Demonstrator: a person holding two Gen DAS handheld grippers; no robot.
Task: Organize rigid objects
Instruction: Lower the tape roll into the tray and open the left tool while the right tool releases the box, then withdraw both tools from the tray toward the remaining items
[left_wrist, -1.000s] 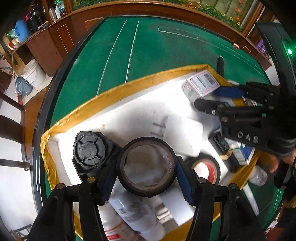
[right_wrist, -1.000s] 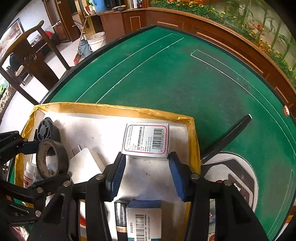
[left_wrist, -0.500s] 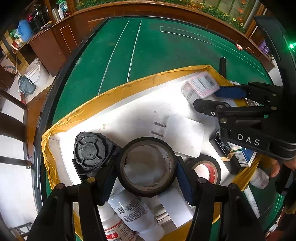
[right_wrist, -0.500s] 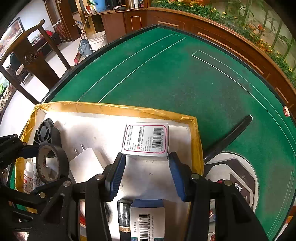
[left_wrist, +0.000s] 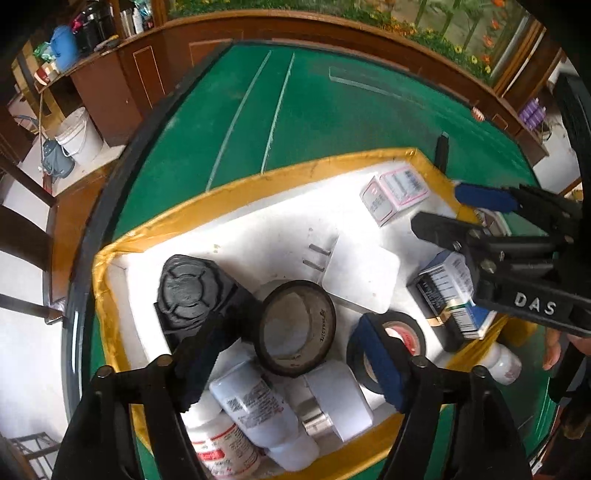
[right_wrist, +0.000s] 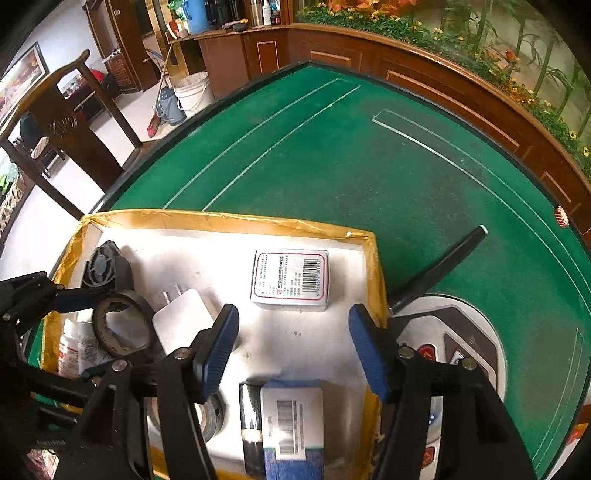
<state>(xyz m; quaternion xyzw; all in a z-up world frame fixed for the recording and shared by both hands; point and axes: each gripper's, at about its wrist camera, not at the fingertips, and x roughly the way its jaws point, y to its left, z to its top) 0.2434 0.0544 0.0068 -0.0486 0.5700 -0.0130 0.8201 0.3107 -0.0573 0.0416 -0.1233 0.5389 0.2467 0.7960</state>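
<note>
- Since the jaws of both grippers have just been opening, nothing is gripped: the left gripper (left_wrist: 291, 365) stands open around the black roll of tape with a pale core (left_wrist: 297, 326), which is left propped on edge against the ribbed black cylinder (left_wrist: 192, 291) and on the white plastic bottles (left_wrist: 258, 410) inside the white foam tray with a yellow taped rim (left_wrist: 236, 181).
- That roll could be tipped or rolled further if a pad were dragged across it during withdrawal, since it lies on rounded bottles rather than on the tray floor.
- The right gripper (right_wrist: 293, 347) stands open too, its pads clear of the small white carton with a pink border and barcode (right_wrist: 290, 278), which lies flat near the tray's far right corner; the carton could be nudged by a low pull-back.
- The right-hand pad hangs close over the yellow rim, so the light tray could be caught and shifted on the green felt worktop (right_wrist: 351, 155).
- The two grippers are seen close together over a crowded tray; a collision could be caused by simultaneous lifting.
- The white plug adapter (right_wrist: 184, 321) and the second black tape roll with a red core (left_wrist: 391, 347) lie just beside the pads and could be snagged.
</note>
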